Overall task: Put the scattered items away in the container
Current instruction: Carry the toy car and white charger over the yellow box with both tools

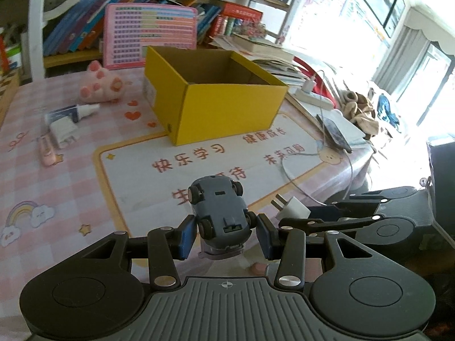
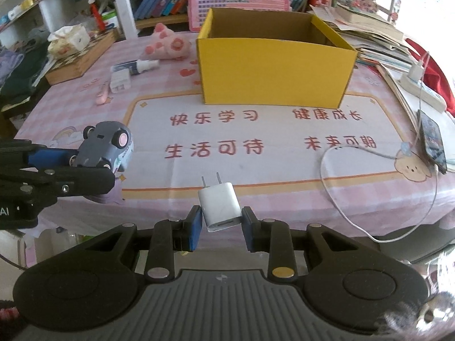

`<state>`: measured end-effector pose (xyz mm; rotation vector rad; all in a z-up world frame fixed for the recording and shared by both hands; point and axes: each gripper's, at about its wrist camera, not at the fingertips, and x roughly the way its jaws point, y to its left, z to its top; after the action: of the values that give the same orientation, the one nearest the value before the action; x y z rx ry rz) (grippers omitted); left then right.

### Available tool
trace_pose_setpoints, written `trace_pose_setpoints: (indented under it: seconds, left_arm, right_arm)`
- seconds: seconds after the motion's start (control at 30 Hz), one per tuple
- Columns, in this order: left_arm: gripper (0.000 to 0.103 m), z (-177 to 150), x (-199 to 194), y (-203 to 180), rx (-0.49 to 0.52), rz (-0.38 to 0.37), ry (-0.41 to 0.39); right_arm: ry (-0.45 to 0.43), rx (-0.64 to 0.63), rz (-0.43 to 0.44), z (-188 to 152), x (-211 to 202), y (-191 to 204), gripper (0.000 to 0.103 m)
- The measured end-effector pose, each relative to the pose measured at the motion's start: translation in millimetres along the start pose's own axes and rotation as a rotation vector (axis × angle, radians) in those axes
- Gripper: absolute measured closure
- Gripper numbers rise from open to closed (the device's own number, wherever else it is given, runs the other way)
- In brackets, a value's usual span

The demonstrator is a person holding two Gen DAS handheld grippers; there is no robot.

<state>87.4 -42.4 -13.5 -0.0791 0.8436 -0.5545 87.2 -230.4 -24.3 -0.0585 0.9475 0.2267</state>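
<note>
My left gripper (image 1: 226, 234) is shut on a grey toy car (image 1: 220, 207), held upside down above the mat; the car also shows in the right wrist view (image 2: 106, 146). My right gripper (image 2: 221, 226) is shut on a white plug charger (image 2: 218, 206), prongs pointing away, near the table's front edge; the charger also shows in the left wrist view (image 1: 293, 209). The open yellow box (image 1: 216, 96) stands at the back of the mat, also in the right wrist view (image 2: 273, 65); its floor is hidden. A pink plush (image 2: 167, 44), a small spray bottle (image 2: 142, 66), a white adapter (image 2: 121, 81) and a pink item (image 2: 101, 95) lie left of the box.
A phone (image 2: 432, 142) on a white cable (image 2: 335, 182) lies at the right edge, by a power strip (image 2: 421, 88) and stacked books (image 2: 369, 34). A wooden box with tissues (image 2: 79, 54) stands at the far left. A bookshelf (image 1: 119, 28) runs behind the table.
</note>
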Motion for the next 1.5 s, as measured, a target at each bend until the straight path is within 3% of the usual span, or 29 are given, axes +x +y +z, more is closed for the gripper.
trace_pose_setpoints:
  seconds: [0.8,1.5]
  left_arm:
    - [0.059,27.3,43.5,-27.6,0.076,-0.083,0.046]
    - [0.059,73.3,65.5,-31.4,0.09,-0.155,-0.006]
  right_arm:
    - [0.031,0.077,-0.065,4.8,7.7,-43.6,0.075]
    - [-0.01,0.049,-0.067,52.1,16.4,-61.5,0.075]
